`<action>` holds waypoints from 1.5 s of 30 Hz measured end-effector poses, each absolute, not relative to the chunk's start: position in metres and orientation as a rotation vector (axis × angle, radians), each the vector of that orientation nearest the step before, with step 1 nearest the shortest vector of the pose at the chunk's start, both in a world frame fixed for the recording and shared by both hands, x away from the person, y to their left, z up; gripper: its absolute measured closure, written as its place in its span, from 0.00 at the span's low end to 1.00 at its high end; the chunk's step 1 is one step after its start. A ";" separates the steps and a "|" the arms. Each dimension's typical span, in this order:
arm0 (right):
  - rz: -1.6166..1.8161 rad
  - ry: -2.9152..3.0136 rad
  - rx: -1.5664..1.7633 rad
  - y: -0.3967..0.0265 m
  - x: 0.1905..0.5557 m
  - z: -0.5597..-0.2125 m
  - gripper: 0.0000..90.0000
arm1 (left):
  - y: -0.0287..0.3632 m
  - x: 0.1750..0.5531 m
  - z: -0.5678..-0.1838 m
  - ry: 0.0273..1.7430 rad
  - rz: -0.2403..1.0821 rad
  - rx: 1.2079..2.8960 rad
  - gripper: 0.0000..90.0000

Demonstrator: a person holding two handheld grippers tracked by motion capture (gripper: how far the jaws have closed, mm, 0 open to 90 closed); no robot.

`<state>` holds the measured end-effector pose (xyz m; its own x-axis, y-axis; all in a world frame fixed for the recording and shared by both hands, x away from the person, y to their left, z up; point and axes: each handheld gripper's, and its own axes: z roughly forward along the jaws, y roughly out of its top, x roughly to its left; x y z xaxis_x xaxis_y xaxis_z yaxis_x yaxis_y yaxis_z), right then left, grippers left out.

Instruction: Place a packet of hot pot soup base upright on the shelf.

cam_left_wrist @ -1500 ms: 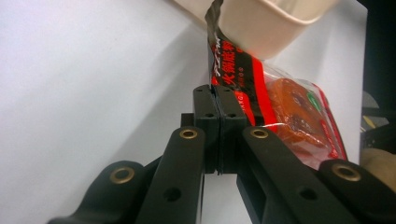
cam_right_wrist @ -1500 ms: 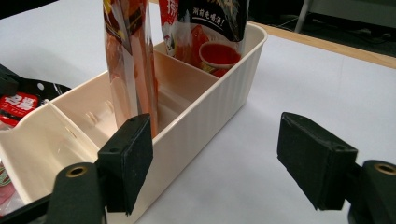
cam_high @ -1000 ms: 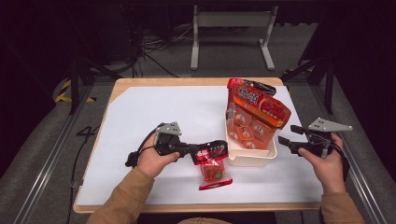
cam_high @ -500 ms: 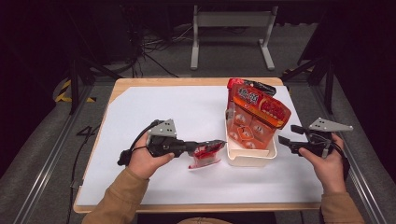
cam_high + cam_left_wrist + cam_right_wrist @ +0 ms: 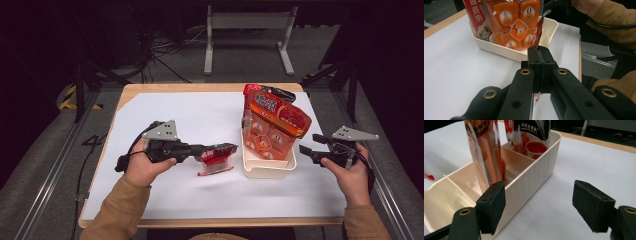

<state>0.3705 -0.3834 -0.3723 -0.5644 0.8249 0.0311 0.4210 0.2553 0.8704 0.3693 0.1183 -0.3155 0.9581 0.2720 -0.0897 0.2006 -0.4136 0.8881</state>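
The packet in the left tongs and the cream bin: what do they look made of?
Packet: seemingly thin glossy plastic film, red print with a clear part; it shows edge-on as a thin sheet between the shut left tongs. Bin: probably rigid moulded plastic, matte cream, with ribbed walls and thin dividers.

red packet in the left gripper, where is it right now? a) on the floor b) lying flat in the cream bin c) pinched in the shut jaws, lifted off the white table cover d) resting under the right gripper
c: in the high view the left gripper is shut on the red packet, which hangs above the table cover, short of the cream bin.
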 end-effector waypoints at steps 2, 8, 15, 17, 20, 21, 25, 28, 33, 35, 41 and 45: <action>1.247 2.096 1.136 -0.385 0.371 -0.373 0.31 | 0.121 0.369 -0.312 0.333 0.078 2.006 1.00; 1.244 2.099 1.147 -0.386 0.373 -0.377 0.31 | 0.125 0.368 -0.302 0.296 0.036 1.997 1.00; 1.237 2.110 1.146 -0.388 0.374 -0.379 0.31 | 0.122 0.367 -0.292 0.251 0.030 1.994 1.00; 1.228 2.115 1.145 -0.388 0.374 -0.379 0.31 | 0.120 0.367 -0.289 0.244 0.038 1.994 1.00; 1.226 2.116 1.150 -0.388 0.375 -0.380 0.32 | 0.119 0.368 -0.286 0.246 0.044 1.989 1.00; 1.226 2.115 1.151 -0.389 0.375 -0.379 0.32 | 0.118 0.369 -0.285 0.243 0.048 1.988 1.00; 1.229 2.112 1.152 -0.390 0.374 -0.379 0.31 | 0.116 0.372 -0.283 0.244 0.049 1.987 1.00; 1.230 2.109 1.155 -0.391 0.375 -0.379 0.31 | 0.113 0.374 -0.281 0.241 0.050 1.988 1.00; 1.229 2.113 1.153 -0.391 0.375 -0.379 0.31 | 0.106 0.375 -0.278 0.231 0.053 1.990 1.00; 1.230 2.116 1.153 -0.391 0.375 -0.379 0.31 | 0.102 0.376 -0.277 0.226 0.053 1.990 1.00; 1.231 2.118 1.146 -0.390 0.378 -0.379 0.31 | 0.089 0.380 -0.274 0.196 0.064 2.000 1.00; 1.237 2.120 1.142 -0.390 0.379 -0.379 0.31 | 0.084 0.381 -0.272 0.190 0.065 2.000 1.00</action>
<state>0.3786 -0.3900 -0.3787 -0.5678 0.8223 0.0383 0.4380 0.2624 0.8598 0.3814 0.0842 -0.2722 0.9858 0.1631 -0.0394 0.1044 -0.4126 0.9049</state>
